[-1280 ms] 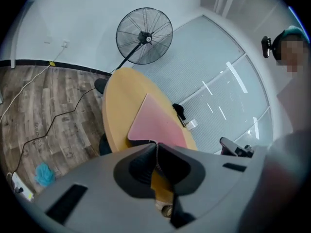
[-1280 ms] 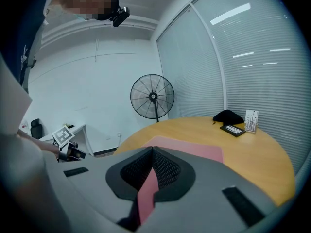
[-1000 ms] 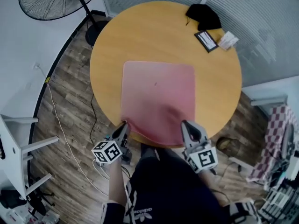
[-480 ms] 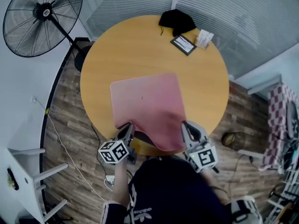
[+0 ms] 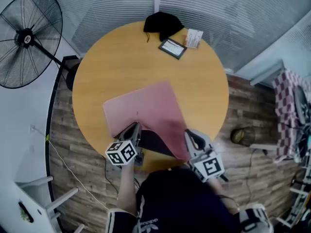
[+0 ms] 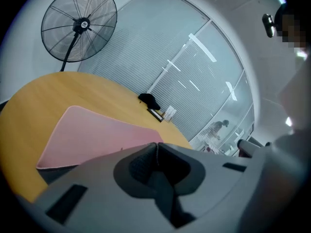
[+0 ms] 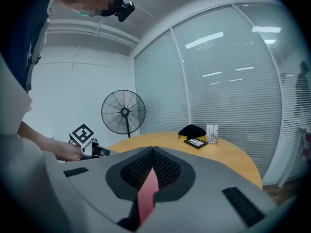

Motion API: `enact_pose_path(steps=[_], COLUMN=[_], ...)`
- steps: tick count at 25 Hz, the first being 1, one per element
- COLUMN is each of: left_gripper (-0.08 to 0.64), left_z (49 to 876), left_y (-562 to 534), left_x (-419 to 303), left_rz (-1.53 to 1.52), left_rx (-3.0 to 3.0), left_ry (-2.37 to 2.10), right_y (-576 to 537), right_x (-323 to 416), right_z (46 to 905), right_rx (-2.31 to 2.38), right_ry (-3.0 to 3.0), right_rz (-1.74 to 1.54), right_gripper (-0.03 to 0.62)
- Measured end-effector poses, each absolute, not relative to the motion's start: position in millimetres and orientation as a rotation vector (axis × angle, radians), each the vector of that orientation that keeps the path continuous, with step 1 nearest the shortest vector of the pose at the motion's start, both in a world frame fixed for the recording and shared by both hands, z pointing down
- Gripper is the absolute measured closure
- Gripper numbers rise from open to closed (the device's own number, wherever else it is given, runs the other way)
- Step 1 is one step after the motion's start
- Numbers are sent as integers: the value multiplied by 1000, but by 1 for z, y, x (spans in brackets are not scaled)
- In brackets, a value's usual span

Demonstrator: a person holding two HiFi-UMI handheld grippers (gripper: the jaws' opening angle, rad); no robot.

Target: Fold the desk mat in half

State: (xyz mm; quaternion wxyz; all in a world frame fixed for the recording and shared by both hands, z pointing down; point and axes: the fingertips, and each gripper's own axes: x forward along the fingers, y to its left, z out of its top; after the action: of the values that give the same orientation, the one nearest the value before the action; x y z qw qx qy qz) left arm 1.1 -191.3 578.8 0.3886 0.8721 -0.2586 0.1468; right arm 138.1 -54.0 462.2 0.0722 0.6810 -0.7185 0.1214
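Observation:
A pink desk mat point(image 5: 141, 108) lies on the round wooden table point(image 5: 146, 62). Its near edge is lifted off the top and the dark underside point(image 5: 155, 142) shows beneath it. My left gripper point(image 5: 135, 129) is shut on the mat's near left corner. At the near right corner my right gripper point(image 5: 188, 136) is shut too. In the right gripper view a pink strip of mat point(image 7: 147, 193) runs between the closed jaws of that gripper point(image 7: 152, 152). The left gripper view shows its gripper point(image 6: 155, 147) with jaws together and the mat point(image 6: 92, 135) spread ahead.
At the table's far side lie a black cloth point(image 5: 163, 21), a small dark framed card point(image 5: 172, 48) and a white card holder point(image 5: 194, 38). A standing fan point(image 5: 26, 38) is at the left, a white chair point(image 5: 43, 198) at lower left, blinds behind.
Both grippers have carried the mat's near edge up and over the table. The left corner has travelled further and the dark underside now shows. The head view has swung round.

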Motion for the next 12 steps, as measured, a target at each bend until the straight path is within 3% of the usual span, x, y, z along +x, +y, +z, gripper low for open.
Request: enact_pose_path(steps=[12], left_gripper=[541], left_z=[582], left_y=[-240], left_x=[81], left_rz=[438], left_rx=[2319], left_ry=[-574], right_y=[-50], right_x=[152], right_z=[477], right_rx=[2113], right_ry=[-2074], right_rz=[467], right_gripper=[589])
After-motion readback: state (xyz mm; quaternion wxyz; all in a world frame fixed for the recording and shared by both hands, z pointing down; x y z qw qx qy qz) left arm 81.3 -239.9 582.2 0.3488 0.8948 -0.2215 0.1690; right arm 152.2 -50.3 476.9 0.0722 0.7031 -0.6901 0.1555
